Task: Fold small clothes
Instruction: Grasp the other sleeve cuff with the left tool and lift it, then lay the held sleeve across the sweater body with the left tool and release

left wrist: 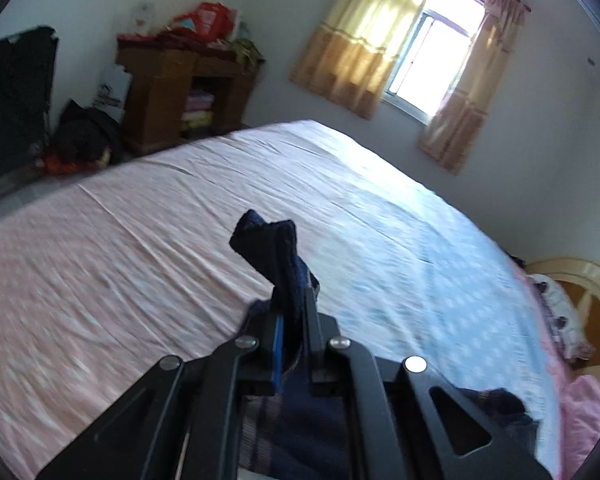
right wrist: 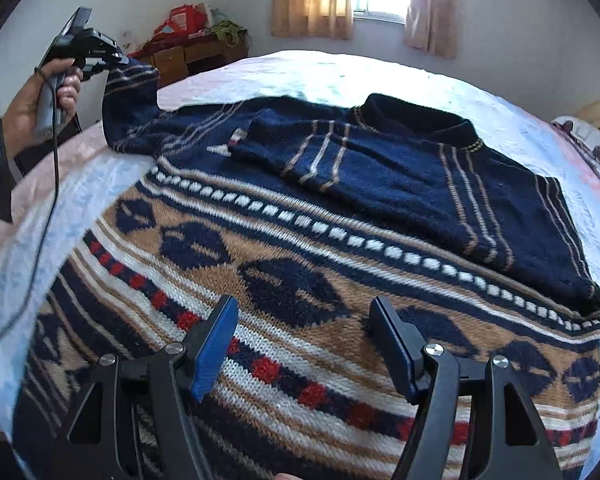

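Left hand-held gripper pinching a sleeve of the sweater above the bed.
Right hand-held gripper, spread, hovers over the hem; the sweater's long axis runs toward the bed's far edge, collar farthest.

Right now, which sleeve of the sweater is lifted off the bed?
The sleeve at the far left, pinched in the left gripper. The other sleeve lies folded across the chest.
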Motion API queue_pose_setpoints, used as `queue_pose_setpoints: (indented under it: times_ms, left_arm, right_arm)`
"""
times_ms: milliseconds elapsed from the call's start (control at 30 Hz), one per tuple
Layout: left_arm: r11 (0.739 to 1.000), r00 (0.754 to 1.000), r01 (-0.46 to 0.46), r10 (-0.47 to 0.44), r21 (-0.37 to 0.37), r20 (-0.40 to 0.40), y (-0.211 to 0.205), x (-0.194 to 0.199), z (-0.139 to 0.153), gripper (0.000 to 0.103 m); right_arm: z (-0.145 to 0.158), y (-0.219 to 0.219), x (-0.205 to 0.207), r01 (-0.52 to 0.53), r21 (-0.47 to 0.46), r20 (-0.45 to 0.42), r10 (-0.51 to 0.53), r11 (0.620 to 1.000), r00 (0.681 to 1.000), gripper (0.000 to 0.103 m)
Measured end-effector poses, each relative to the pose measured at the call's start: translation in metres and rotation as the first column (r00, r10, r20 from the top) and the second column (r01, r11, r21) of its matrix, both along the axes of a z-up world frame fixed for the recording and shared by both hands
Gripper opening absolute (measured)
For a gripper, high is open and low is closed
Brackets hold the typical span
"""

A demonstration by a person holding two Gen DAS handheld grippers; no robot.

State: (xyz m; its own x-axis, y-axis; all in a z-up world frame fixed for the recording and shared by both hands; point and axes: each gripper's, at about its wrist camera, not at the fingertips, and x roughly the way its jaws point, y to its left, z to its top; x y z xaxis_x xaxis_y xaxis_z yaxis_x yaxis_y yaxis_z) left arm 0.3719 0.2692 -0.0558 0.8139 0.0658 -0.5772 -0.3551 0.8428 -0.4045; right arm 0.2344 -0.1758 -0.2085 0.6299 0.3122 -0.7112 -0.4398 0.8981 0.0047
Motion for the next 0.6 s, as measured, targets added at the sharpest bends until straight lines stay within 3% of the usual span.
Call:
queue_pose_setpoints:
  times_ms: [267, 433, 600]
  left_arm:
    - [0.991, 0.994, 0.109, -0.108, -0.077, 0.014, -0.063, 0.003, 0.004, 0.007]
    - [0.975, 0.983, 0.180, -0.175, -0.133, 0.049, -0.105, 0.003, 0.008, 0.007]
    - [0.953, 0.962, 0.268, -0.259, -0.142, 0.080, -0.163, 0.001, 0.017, 0.007]
  right_arm:
    - [0.028, -0.037, -0.002, 0.026, -0.004, 0.077, -0.026, 1.000, 0.997, 0.069]
    - [0.025, -0.073, 0.005, 0.102, 0.030, 0.086, -0.104, 0.994, 0.991, 0.069]
    - [0.017, -0.102, 0.010, 0.186, 0.105, 0.077, -0.194, 0.977, 0.978, 0.069]
